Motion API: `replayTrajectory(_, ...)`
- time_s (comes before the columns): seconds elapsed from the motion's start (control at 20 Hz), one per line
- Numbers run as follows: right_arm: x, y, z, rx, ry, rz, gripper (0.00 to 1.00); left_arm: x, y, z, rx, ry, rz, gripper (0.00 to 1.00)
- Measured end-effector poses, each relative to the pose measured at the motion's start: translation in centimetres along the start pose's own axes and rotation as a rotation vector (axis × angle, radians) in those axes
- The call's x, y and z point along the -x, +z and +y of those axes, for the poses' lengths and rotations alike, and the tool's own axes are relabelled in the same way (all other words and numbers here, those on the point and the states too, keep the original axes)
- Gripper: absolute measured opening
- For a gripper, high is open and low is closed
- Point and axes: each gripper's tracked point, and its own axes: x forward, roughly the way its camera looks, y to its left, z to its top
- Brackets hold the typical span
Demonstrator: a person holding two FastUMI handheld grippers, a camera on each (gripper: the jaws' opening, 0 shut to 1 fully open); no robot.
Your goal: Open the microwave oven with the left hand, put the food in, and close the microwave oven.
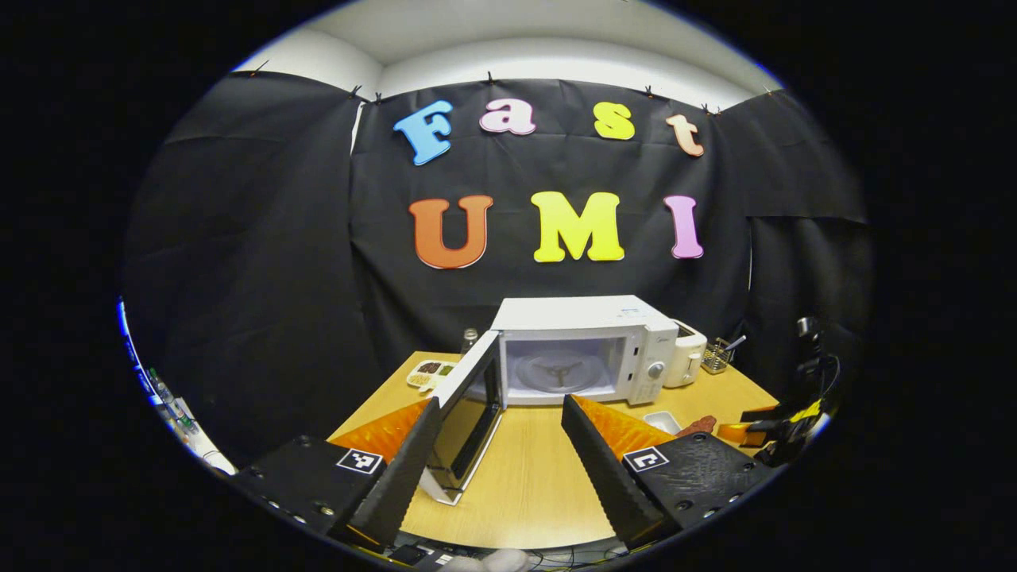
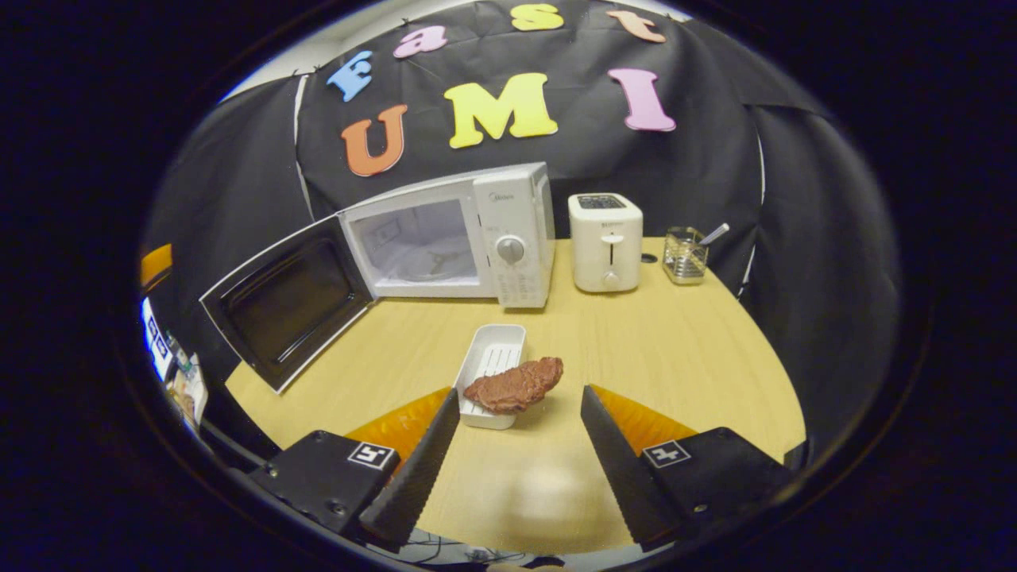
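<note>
The right tool (image 2: pixel 520 433) hangs with its fingers spread apart and empty, just short of the food (image 2: pixel 514 385), a lumpy brown steak-like slab lying across the near end of a ribbed white tray (image 2: pixel 494 356) on the wooden counter (image 2: pixel 675 357). The left tool (image 1: pixel 502 453) is likewise apart and empty, its left finger beside the swung-open microwave door (image 1: pixel 469 413). The boxy white microwave (image 2: pixel 477 230) shows its glass turntable (image 1: pixel 556 371). A toaster (image 2: pixel 605 241) and a wire holder (image 2: pixel 685 256) stand to its right.

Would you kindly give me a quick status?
Both grippers open, empty. Microwave door open. Meat on tray, outside. Path clear.
</note>
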Motion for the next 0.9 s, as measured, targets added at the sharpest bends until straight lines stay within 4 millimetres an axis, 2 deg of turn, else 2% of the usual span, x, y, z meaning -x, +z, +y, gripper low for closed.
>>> replayTrajectory(0.05,-1.2,-0.3,-0.3,-0.020,0.028,0.016,0.89,-0.5,0.8,-1.1,-0.003,-0.008,-0.004,0.94)
replayTrajectory(0.1,-2.7,-0.5,-0.5,-0.049,0.061,0.040,0.98,-0.9,1.7,-2.0,-0.012,-0.014,-0.011,0.94)
replayTrajectory(0.15,-4.2,-0.6,-0.6,-0.088,0.104,0.065,0.98,-1.4,2.3,-2.9,-0.024,-0.011,-0.011,0.94)
replayTrajectory(0.2,-5.3,-0.9,-0.8,-0.126,0.134,0.097,0.89,-2.1,2.8,-3.5,-0.034,-0.007,-0.010,0.94)
replayTrajectory(0.25,-6.3,-0.9,-1.1,-0.167,0.164,0.127,0.96,-2.5,3.2,-4.1,-0.039,0.003,-0.008,0.94)
replayTrajectory(0.35,-7.8,-0.4,-1.0,-0.255,0.241,0.171,0.92,-3.1,4.2,-5.0,-0.039,0.031,-0.004,0.94)
replayTrajectory(0.4,-8.0,-0.1,-0.9,-0.296,0.274,0.197,0.88,-3.5,4.4,-5.5,-0.034,0.044,0.003,0.94)
replayTrajectory(0.45,-8.2,-0.1,-0.9,-0.336,0.298,0.225,0.76,-3.7,4.5,-6.0,-0.031,0.060,0.014,0.94)
replayTrajectory(0.5,-8.3,0.3,-0.8,-0.374,0.332,0.247,0.68,-4.0,4.6,-6.4,-0.031,0.078,0.025,0.94)
replayTrajectory(0.55,-8.3,0.6,-0.6,-0.404,0.357,0.266,0.40,-4.3,4.8,-6.5,-0.034,0.098,0.027,0.94)
replayTrajectory(0.6,-8.2,0.4,-0.3,-0.418,0.384,0.298,0.31,-4.5,4.9,-6.7,-0.034,0.116,0.032,0.94)
replayTrajectory(0.7,-7.5,0.8,0.4,-0.450,0.446,0.338,0.30,-4.7,5.3,-7.1,-0.021,0.142,0.034,0.94)
replayTrajectory(0.75,-7.3,1.1,0.8,-0.458,0.465,0.351,0.23,-4.7,5.6,-7.2,-0.019,0.156,0.033,0.94)
replayTrajectory(0.85,-6.6,1.7,1.8,-0.417,0.498,0.368,0.16,-4.8,6.1,-7.1,-0.021,0.176,0.022,0.94)
replayTrajectory(0.9,-5.8,1.9,2.3,-0.373,0.511,0.370,0.16,-4.9,6.1,-7.0,-0.020,0.182,0.019,0.94)
